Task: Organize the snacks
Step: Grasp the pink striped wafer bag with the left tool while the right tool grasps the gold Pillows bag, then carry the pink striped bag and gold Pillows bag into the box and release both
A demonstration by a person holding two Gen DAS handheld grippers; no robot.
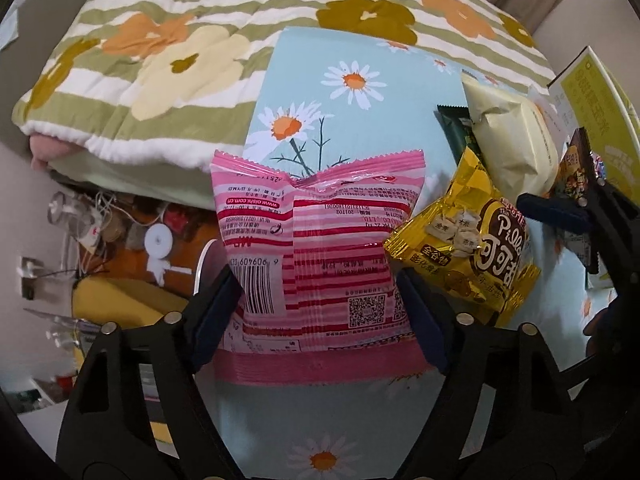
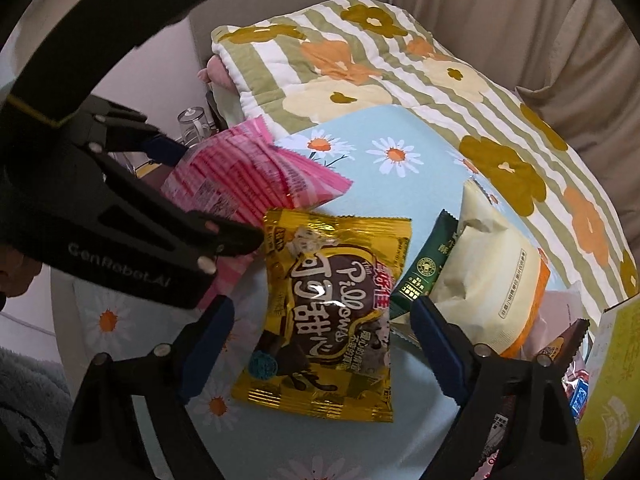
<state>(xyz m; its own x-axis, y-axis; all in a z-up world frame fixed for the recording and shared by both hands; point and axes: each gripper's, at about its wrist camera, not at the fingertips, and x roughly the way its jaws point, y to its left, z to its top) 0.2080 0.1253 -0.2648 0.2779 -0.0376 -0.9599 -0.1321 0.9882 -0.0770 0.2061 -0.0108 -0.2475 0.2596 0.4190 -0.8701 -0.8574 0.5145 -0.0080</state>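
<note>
A: Pinching the pink snack bag (image 1: 316, 256), the left gripper (image 1: 320, 312) presses both pads on it.

B: The right gripper (image 2: 320, 344), unclosed, straddles the yellow pack (image 2: 328, 316). Pickup step, I'd judge; next, close and lift.

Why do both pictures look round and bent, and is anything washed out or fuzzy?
Left wrist view: fisheye bulges the striped floral quilt; the pink snack bag is sharp, edges blur. Right wrist view: same curving, black corners; glare streaks the yellow Pillows bag; soft indoor light, faint shadows.
</note>
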